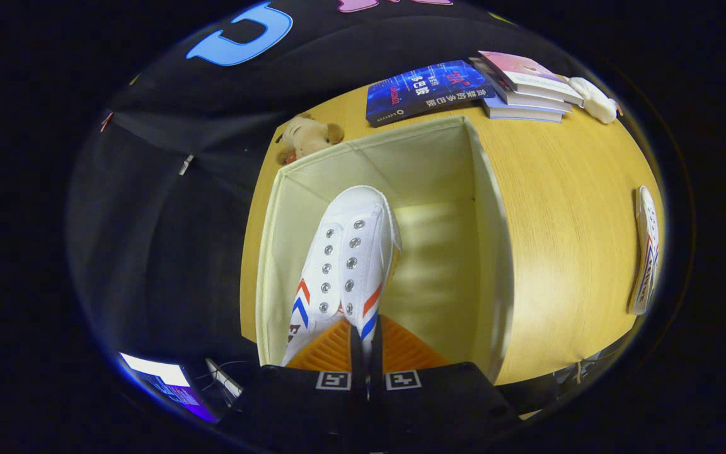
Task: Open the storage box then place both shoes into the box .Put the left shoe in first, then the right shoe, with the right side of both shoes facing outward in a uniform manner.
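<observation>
The gripper (366,353) is clenched on the rim of a white shoe (344,265), both fingers pinching its side wall, toe hanging down into the open storage box (489,252). The shoe sits toward the box's nine o'clock wall. Out on the wooden surface (564,208), at three o'clock from the box, the second shoe (646,252) lies well apart. Beyond the box at twelve o'clock: a blue book (426,91), stacked books (524,88), and a plush toy (306,135) at eleven.
</observation>
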